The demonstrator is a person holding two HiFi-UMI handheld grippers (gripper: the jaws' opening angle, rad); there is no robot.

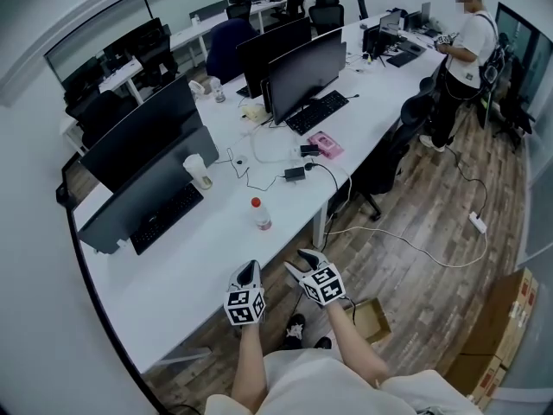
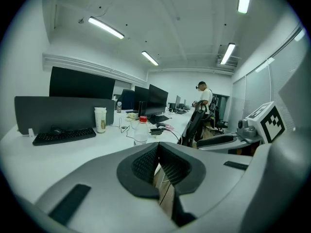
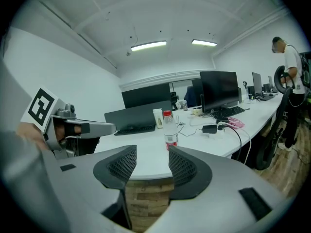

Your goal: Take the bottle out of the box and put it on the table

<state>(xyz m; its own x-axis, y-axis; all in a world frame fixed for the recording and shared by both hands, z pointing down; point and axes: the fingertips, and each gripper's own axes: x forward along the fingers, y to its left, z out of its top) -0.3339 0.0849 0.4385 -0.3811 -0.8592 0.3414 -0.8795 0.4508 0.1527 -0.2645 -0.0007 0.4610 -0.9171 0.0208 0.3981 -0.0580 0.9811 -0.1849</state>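
A clear bottle [image 1: 260,215] with a red cap and red label stands upright on the white table [image 1: 199,258], apart from both grippers. It also shows in the left gripper view, bottle [image 2: 140,131], and in the right gripper view, bottle [image 3: 169,128]. My left gripper [image 1: 251,271] hovers over the table's front edge, its pads [image 2: 146,161] meeting with nothing between them. To its right, my right gripper [image 1: 304,259] is open and empty, its jaws [image 3: 152,161] pointing toward the bottle. An open cardboard box [image 1: 371,318] sits on the floor below my right arm.
Monitors [image 1: 147,158] and a keyboard [image 1: 166,218] line the table's left; a cup [image 1: 198,171] stands behind the bottle. Cables and a power adapter [image 1: 295,173] lie beyond it. Office chairs [image 1: 389,158] stand along the table's right edge, a person [image 1: 462,54] stands far right, and cardboard boxes [image 1: 501,318] are stacked bottom right.
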